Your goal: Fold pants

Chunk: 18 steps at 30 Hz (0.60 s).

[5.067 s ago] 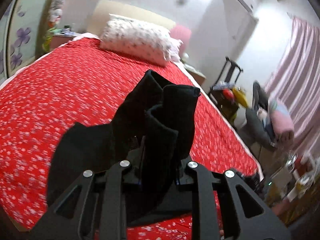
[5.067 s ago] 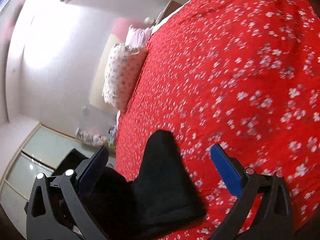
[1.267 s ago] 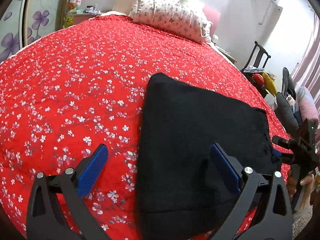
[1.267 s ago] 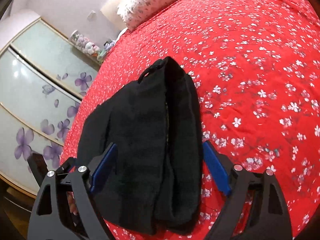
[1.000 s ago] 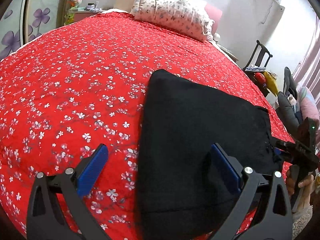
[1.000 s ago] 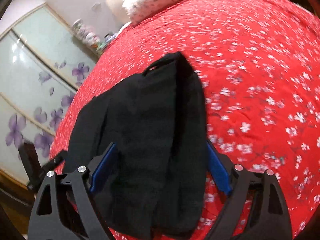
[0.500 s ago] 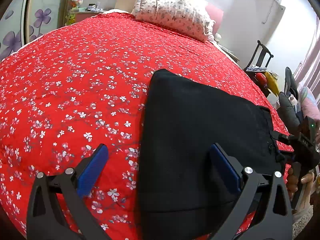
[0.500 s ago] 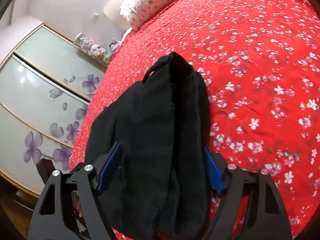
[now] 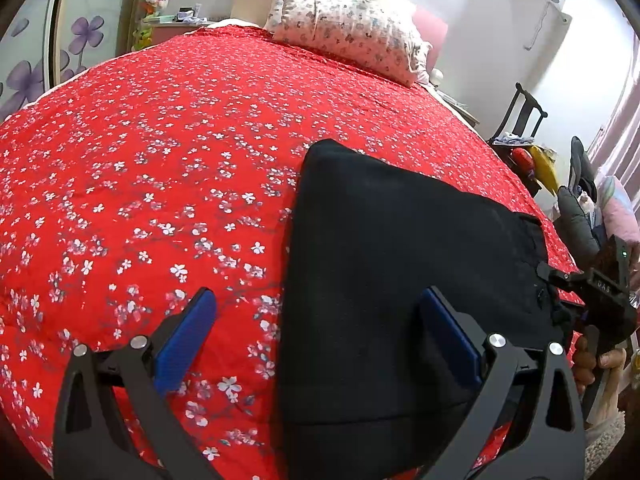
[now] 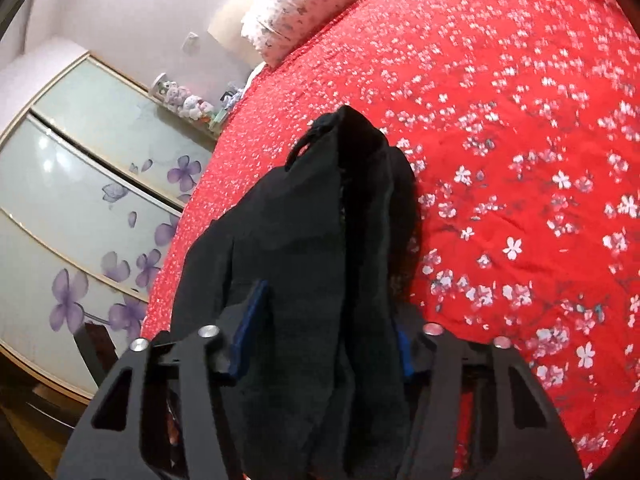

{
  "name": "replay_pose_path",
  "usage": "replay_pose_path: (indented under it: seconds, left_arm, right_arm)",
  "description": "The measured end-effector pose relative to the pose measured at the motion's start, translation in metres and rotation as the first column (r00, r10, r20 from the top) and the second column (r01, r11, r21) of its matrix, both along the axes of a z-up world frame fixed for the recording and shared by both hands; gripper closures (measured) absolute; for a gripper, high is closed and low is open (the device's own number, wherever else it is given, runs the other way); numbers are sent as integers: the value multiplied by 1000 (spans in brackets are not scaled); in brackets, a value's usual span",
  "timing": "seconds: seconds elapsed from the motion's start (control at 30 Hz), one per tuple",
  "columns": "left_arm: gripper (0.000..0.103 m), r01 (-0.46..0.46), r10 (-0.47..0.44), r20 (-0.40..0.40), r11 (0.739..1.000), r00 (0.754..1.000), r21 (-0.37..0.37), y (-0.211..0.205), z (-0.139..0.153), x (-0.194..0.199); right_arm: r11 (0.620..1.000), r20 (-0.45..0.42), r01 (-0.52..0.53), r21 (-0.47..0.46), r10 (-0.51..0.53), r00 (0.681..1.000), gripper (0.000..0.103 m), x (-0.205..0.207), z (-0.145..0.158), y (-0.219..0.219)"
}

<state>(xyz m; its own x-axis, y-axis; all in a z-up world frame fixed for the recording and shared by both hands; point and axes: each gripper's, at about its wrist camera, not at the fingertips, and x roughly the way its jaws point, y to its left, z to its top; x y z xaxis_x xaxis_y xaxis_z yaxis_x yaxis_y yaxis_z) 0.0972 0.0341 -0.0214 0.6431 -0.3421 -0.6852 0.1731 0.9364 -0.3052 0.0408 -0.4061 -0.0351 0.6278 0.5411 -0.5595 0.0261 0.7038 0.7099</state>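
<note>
Black pants (image 9: 400,260) lie folded on a red flowered bedspread (image 9: 160,140). My left gripper (image 9: 318,334) hovers open over their near left edge, one blue pad above the red cover and the other above the black cloth. The right gripper (image 10: 326,338) is closing at the pants' right end. Its blue pads (image 10: 250,328) press into a thick bunch of the pants (image 10: 304,220), which stands up in ridges between them. In the left wrist view a hand (image 9: 600,360) holds that gripper at the pants' right edge.
A flowered pillow (image 9: 344,28) lies at the head of the bed. A wardrobe with purple flowers (image 10: 80,184) stands along the left side. A dark chair (image 9: 524,120) and piled clutter (image 9: 580,216) stand to the right of the bed.
The right gripper's jaws have drawn together on the pants' end, and the cloth between them has bunched up. The left gripper has not moved.
</note>
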Motion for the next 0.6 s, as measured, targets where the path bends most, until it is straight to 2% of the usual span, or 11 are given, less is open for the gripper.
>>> replay_pose_path:
  seconds: [0.1,0.17,0.27,0.47,0.6]
  left_arm:
    - [2,-9,9,-1,1000,1000,-6,1,0,0]
    - [2,-14,14,-1,1000,1000,-16,2,1,1]
    - [2,-11,10,-9,998,1000,-63,5,2,6]
    - [2,18,-35,-72,974,997,-226,13,2,35]
    - [4,44,-78,-143,972,987,-229,8,-3,55]
  right_arm:
    - [1000,76,-17,-7,18,997,63,-5,12,3]
    - [998,152,-53,-39,59,987,64,-10,26,12]
    - [988,217,-88,-123,113,970,64,-17,39,29]
    - [992,175,-74,-99,90,980,65,-7,29,20]
    - [992,168,-71,-101,87,982,65,-8,23,20]
